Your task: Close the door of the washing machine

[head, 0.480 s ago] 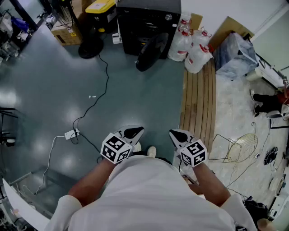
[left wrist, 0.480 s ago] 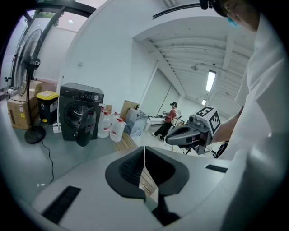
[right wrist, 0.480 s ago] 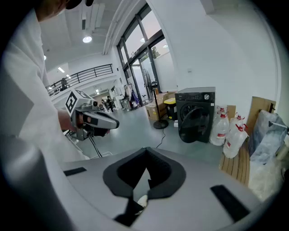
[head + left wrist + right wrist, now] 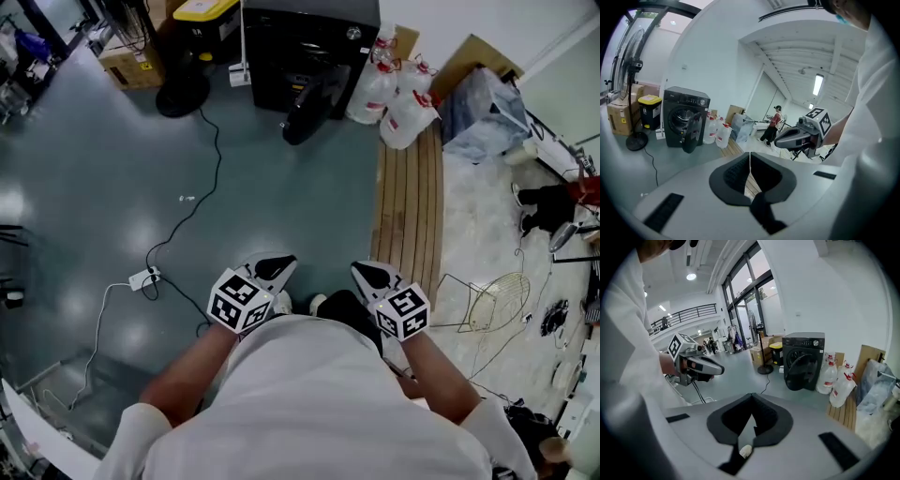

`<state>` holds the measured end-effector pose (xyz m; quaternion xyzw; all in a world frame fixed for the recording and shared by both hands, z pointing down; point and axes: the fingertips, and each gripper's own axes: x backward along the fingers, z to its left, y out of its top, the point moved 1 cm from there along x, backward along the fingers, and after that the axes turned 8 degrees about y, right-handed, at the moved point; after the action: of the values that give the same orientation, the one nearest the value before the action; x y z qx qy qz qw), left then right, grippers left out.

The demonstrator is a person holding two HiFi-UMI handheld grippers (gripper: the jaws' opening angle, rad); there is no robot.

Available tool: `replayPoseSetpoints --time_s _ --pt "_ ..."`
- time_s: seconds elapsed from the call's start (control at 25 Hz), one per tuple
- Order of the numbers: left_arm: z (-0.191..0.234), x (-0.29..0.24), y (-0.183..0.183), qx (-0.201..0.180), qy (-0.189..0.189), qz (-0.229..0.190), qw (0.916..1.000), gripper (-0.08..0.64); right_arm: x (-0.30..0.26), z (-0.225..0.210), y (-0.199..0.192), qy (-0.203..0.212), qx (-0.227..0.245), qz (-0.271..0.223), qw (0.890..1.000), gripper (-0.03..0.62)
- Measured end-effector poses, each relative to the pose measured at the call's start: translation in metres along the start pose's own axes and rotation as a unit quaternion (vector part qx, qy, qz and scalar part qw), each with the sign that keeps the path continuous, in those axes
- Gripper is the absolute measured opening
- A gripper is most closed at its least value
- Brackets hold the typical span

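Observation:
A black washing machine (image 4: 302, 42) stands at the far wall, and its round door (image 4: 311, 105) hangs open toward me. It is several steps away. My left gripper (image 4: 274, 268) and right gripper (image 4: 369, 274) are held close to my body, side by side, both pointing at the machine. In the left gripper view the jaws (image 4: 750, 154) meet in a thin line with nothing between them, and the machine (image 4: 686, 117) with its open door (image 4: 692, 133) is far off. The right gripper (image 4: 751, 396) is likewise shut and empty, facing the machine (image 4: 804, 356).
Large water jugs (image 4: 398, 94) stand right of the machine, next to a wooden slat board (image 4: 409, 211). A fan base (image 4: 181, 94), a cardboard box (image 4: 131, 66) and a yellow-lidded bin (image 4: 211, 13) are on its left. A cable (image 4: 202, 187) runs to a power strip (image 4: 145, 277). A wire rack (image 4: 497, 305) lies right.
The whole scene has shifted slightly up and left in the head view, and a dark shoe shows between the grippers. Both grippers keep their pose and stay shut.

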<state>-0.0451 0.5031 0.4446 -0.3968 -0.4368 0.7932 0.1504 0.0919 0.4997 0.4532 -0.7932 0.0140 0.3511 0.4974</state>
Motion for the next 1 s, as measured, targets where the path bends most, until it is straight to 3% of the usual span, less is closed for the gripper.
replayPoseSetpoints --time_s 0.08,0.16,0.48,1.0 --pt "0.008 -0.003 0.003 -0.001 0.009 -0.004 1.0000 0.021 -0.001 -0.003 0.005 0.000 0.007 -0.003 1.000 0.011" --pt "0.015 -0.008 0.008 -0.002 0.019 -0.008 0.9998 0.021 -0.002 -0.010 0.011 -0.001 0.003 -0.006 1.000 0.082" --pt "0.047 -0.061 0.036 -0.004 0.050 0.000 0.9987 0.023 -0.022 -0.078 0.028 0.014 -0.007 -0.009 1.000 0.061" --pt "0.116 -0.200 0.125 0.021 0.129 0.042 0.9905 0.075 -0.048 -0.248 0.101 0.089 0.030 0.001 0.996 0.064"
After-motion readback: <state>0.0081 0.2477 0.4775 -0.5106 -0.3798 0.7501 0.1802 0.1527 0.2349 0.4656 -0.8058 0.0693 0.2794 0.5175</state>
